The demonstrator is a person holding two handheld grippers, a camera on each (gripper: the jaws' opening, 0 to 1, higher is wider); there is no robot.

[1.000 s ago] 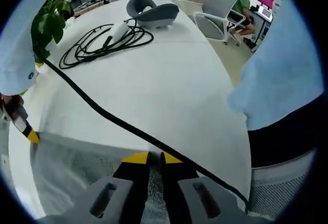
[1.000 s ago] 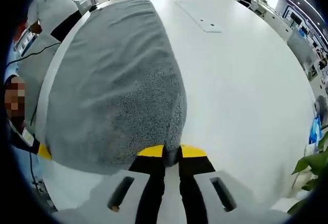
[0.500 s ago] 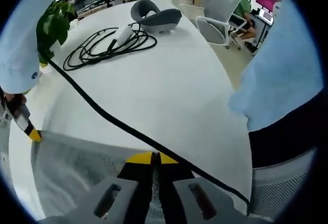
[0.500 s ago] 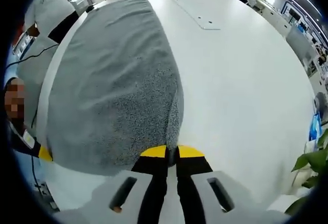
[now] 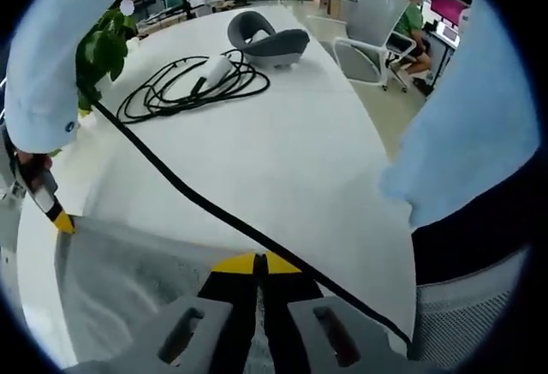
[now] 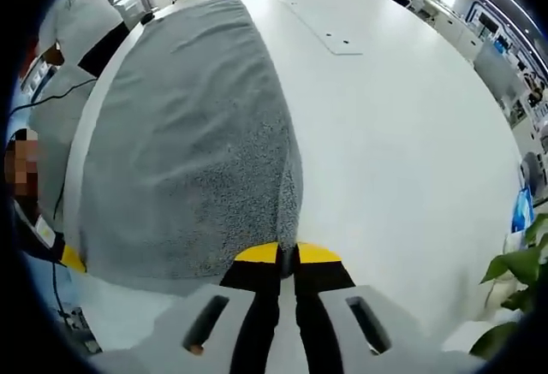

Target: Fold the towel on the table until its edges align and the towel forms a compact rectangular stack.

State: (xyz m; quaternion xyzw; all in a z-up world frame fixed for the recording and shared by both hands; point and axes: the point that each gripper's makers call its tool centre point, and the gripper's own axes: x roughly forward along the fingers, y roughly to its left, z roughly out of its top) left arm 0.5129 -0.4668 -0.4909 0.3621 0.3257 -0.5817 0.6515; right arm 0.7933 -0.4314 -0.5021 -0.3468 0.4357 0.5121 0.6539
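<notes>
- Left claw (image 5: 257,264) is clenched on the near edge of the grey towel (image 5: 128,284), its yellow-tipped jaws pressed together with the cloth pinched between them; the towel spreads out to the left of the jaws across the white surface (image 5: 282,160)
- Right claw (image 6: 287,254) is likewise clamped on a towel (image 6: 188,151) corner, jaws closed with the fabric edge caught between the yellow tips; from here the towel runs away up the surface (image 6: 402,134) as a long grey sheet, lying mostly flat, with its right-hand edge curving toward the jaws
- In the left gripper view the other claw (image 5: 58,218) shows at the far left, its yellow tip sitting at the towel's other near corner; in the right gripper view a yellow tip (image 6: 72,258) shows at the lower left, at the towel's corner there
- A black cable (image 5: 171,186) runs diagonally across the surface just beyond the towel edge; further off lies a coiled black cord (image 5: 188,87) with a white plug piece in it, and beyond that a grey curved object (image 5: 270,40)
- A green plant (image 5: 103,49) stands at the far left of the surface; a seated person in green (image 5: 409,27) is well off in the room behind, beside a white chair (image 5: 368,49)
</notes>
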